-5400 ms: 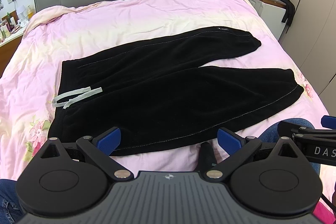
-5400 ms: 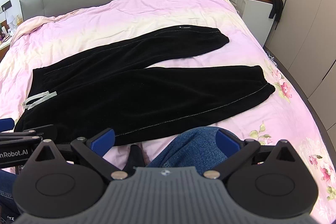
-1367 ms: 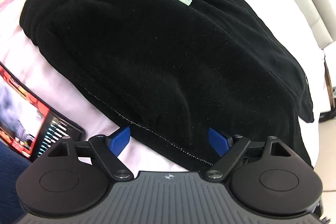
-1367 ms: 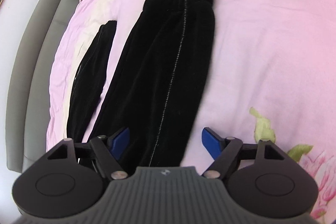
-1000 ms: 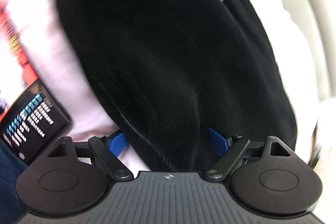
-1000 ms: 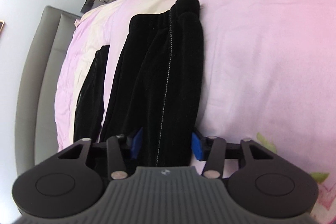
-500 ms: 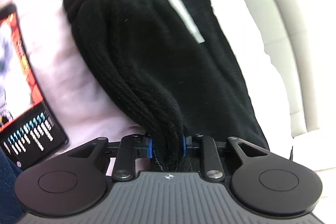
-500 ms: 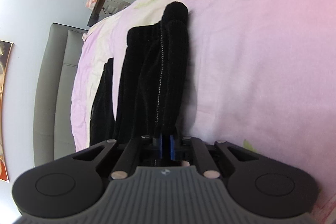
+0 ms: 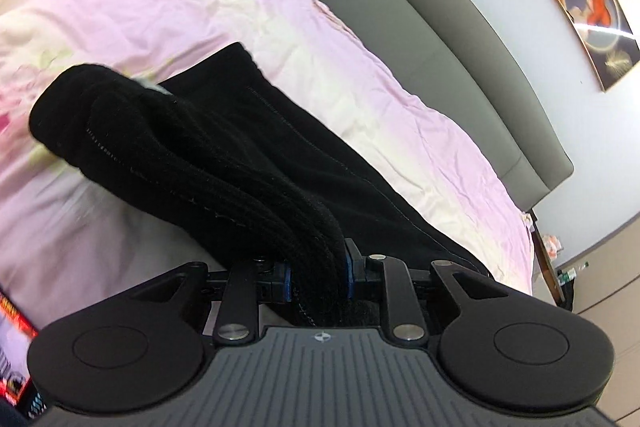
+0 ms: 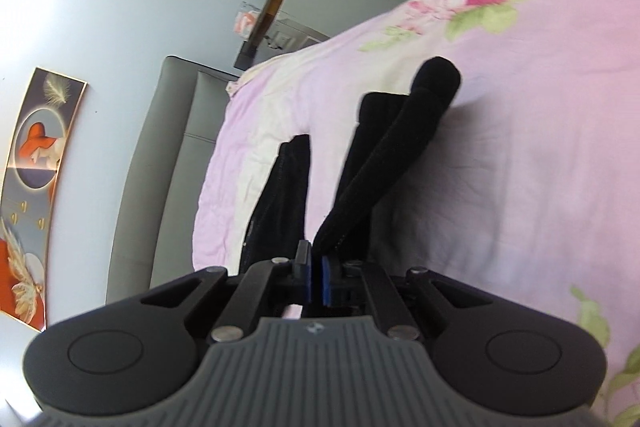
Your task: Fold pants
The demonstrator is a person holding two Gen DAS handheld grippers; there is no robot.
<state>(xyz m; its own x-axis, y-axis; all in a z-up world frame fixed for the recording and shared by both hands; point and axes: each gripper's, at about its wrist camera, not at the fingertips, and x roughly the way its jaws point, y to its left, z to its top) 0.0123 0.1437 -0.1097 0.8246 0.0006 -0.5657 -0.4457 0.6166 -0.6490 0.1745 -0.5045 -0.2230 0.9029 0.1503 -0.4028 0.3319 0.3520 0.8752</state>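
Pink bedding (image 9: 132, 7) covered the bed under a grey headboard (image 9: 420, 19), and the black pants (image 9: 224, 151) lay across it. A second or so before, both sets of fingers had stood wide over flat cloth. Now the left gripper (image 9: 316, 277) had just clamped on a thick bunch of the waist end, its fingers (image 9: 285, 281) pressed into the ribbed folds. That end had come up off the bedding, with a shadow showing under it. The right gripper (image 10: 315, 277) had likewise just closed, nearly pad to pad, on a thin edge of the near leg (image 10: 384, 163). The leg ran taut from the fingers up to its cuff. The far leg (image 10: 284, 195) was flat on the bed.

By my reading, the near side was held at both ends and clear of the bed. It looked ready to be carried over onto the far leg for the first lengthwise fold, which was not yet made. The thin right-hand grip seemed the likelier one to slip.
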